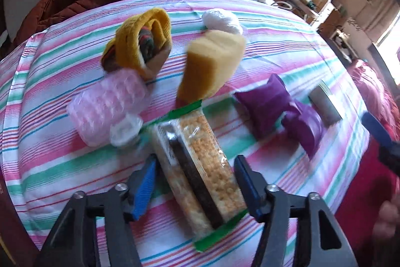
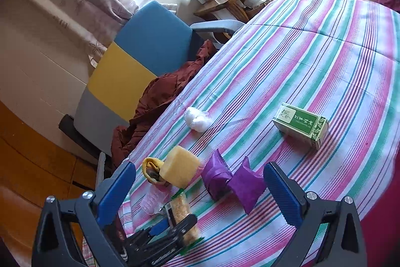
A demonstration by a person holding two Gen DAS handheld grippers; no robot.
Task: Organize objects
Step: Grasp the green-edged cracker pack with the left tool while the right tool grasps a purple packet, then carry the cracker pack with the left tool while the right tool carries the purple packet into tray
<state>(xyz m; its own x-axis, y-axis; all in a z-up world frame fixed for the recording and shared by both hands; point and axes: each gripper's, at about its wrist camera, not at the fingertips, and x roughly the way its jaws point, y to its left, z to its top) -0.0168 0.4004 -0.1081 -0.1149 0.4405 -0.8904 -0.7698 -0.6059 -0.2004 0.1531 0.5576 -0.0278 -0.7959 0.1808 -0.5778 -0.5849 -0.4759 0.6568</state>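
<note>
nearest to the left gripper point(image 1: 196, 188), whose fingers are apart on both sides, the cracker pack point(image 1: 197, 172) is framed on the striped cloth point(image 1: 62, 167). a grasp seems prepared; closing is needed next. the right gripper point(image 2: 200, 194) is held open above the purple packets point(image 2: 232, 183).

The left gripper point(image 1: 196, 182) stood open astride the cracker packet point(image 1: 197, 167), its blue pads just beside the wrapper. Ahead lay a yellow sponge point(image 1: 212, 64); ahead-left, a pink bottle point(image 1: 107, 106); ahead-right, two purple packets point(image 1: 282, 111).
</note>
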